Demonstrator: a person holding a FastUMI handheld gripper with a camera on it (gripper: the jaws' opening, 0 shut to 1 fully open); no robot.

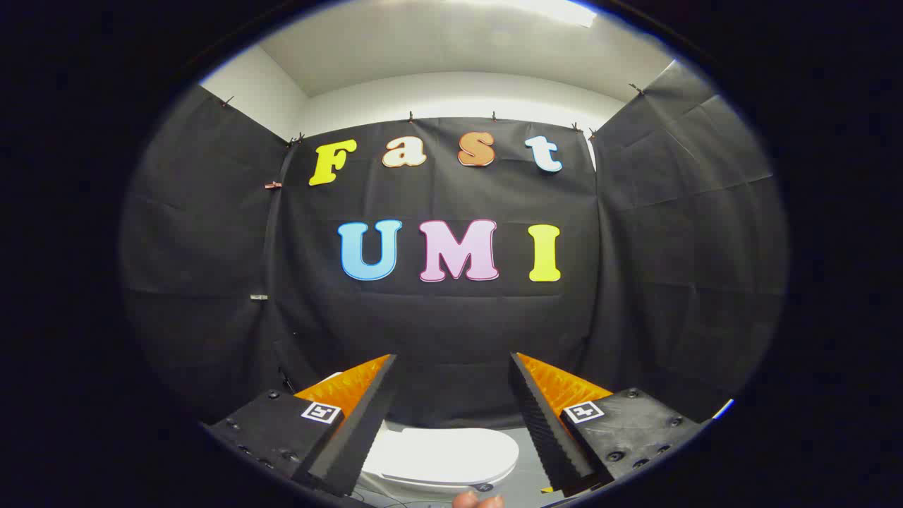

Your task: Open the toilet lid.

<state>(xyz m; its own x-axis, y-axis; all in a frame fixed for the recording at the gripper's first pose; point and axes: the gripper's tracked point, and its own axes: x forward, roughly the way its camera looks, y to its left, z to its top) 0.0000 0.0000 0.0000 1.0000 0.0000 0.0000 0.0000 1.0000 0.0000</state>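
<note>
While your claw (451, 367) stands wide open with nothing between its two fingers (360, 430), the toilet (444, 458) sits low and beyond them, seen in the gap between the two fingertips. Its white lid (451, 448) lies flat and closed over the bowl, untouched by either finger. You hold the claw level, so it looks mostly at the black cloth wall (451, 324) of the booth, which rises behind the toilet and folds round on both sides, pinned along its top edge by small clips (411, 115). Above the cloth you can see a pale wall and ceiling (437, 49) with a bright light. Each finger mount carries a small square black-and-white marker (321, 412), too small to read. At the very bottom, just beneath the toilet, a fingertip of a person (476, 500) pokes in.
</note>
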